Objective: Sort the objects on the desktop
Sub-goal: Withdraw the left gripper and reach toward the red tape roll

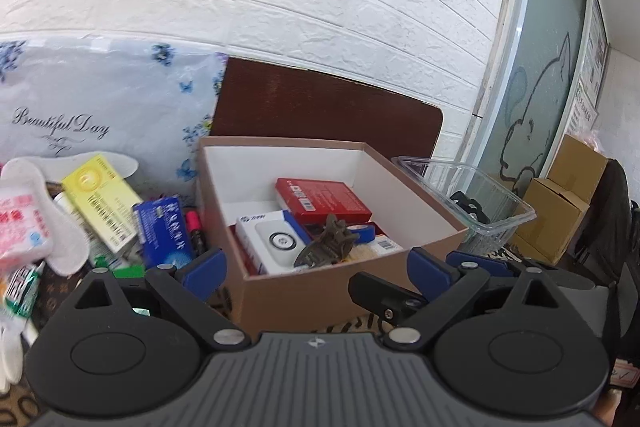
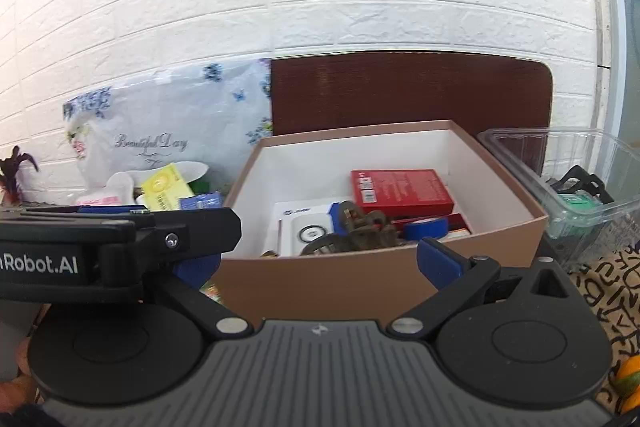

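Observation:
A brown cardboard box (image 1: pixel 320 287) (image 2: pixel 516 227) stands in front of both grippers. It holds a red box (image 1: pixel 326 201) (image 2: pixel 400 191), a white device box (image 1: pixel 272 239) (image 2: pixel 304 231), a brown hair claw (image 1: pixel 328 245) (image 2: pixel 360 231) and a blue tape roll (image 1: pixel 366 233) (image 2: pixel 426 229). My left gripper (image 1: pixel 316 269) is open and empty, just before the box's near wall. My right gripper (image 2: pixel 320 263) is open and empty at the same wall. The left gripper's body (image 2: pixel 120 247) crosses the right wrist view's left side.
A pile lies left of the box: a yellow box (image 1: pixel 102 201) (image 2: pixel 166 187), a blue box (image 1: pixel 162 231), a pink-white packet (image 1: pixel 22 223), a red marker (image 1: pixel 195 227). A floral plastic bag (image 1: pixel 100 107) leans on the wall. A clear plastic container (image 1: pixel 472 203) (image 2: pixel 580 179) stands right.

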Action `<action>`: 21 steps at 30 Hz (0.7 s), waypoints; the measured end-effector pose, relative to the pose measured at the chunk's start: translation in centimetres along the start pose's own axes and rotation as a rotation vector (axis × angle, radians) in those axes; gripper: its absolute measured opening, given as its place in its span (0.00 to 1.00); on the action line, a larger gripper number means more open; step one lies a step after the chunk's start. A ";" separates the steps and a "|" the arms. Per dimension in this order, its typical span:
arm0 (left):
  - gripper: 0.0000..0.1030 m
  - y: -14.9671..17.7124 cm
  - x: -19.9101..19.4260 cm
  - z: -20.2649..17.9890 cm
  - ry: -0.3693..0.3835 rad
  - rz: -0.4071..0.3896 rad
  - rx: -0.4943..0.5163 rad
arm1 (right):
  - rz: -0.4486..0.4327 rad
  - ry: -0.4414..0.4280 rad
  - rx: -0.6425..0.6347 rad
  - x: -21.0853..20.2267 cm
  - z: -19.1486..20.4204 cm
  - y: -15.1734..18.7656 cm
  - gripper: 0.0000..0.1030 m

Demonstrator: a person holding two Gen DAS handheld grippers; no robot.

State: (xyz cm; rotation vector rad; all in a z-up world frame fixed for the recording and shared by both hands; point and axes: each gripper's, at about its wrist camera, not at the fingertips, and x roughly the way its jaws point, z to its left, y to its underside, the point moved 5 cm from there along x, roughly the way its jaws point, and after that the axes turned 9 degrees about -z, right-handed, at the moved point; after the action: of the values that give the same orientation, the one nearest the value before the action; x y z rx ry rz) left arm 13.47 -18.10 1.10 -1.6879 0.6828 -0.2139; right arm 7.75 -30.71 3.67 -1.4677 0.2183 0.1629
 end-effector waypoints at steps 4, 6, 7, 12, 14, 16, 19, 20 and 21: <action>0.98 1.2 -2.6 1.7 -0.025 -0.012 -0.027 | 0.000 -0.039 -0.019 -1.3 2.5 1.0 0.98; 0.98 1.8 -3.8 2.7 -0.041 -0.012 -0.041 | 0.003 -0.060 -0.029 -1.7 3.9 1.8 0.98; 0.98 2.2 -4.4 3.3 -0.050 -0.012 -0.051 | 0.005 -0.071 -0.031 -1.8 4.5 2.1 0.98; 0.98 3.8 -6.8 6.3 -0.117 -0.011 -0.108 | 0.019 -0.152 -0.023 -2.2 8.1 4.0 0.98; 0.98 4.5 -7.4 7.4 -0.143 -0.006 -0.119 | 0.021 -0.185 -0.027 -2.1 9.4 4.9 0.98; 0.98 5.0 -7.9 8.4 -0.165 -0.003 -0.124 | 0.027 -0.219 -0.034 -2.0 10.7 5.7 0.98; 0.98 5.7 -8.2 10.0 -0.192 0.010 -0.141 | 0.031 -0.250 -0.057 -1.8 12.5 6.7 0.98; 0.98 5.9 -8.2 10.5 -0.199 0.013 -0.146 | 0.031 -0.258 -0.065 -1.7 13.0 6.9 0.98; 0.98 5.9 -8.2 11.0 -0.209 0.014 -0.151 | 0.030 -0.261 -0.072 -1.5 13.5 7.2 0.98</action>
State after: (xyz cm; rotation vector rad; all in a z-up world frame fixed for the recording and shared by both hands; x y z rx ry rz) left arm 10.39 -5.00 -5.34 -1.8189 0.5653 0.0250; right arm 5.20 -16.51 -1.67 -1.4982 0.0228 0.3869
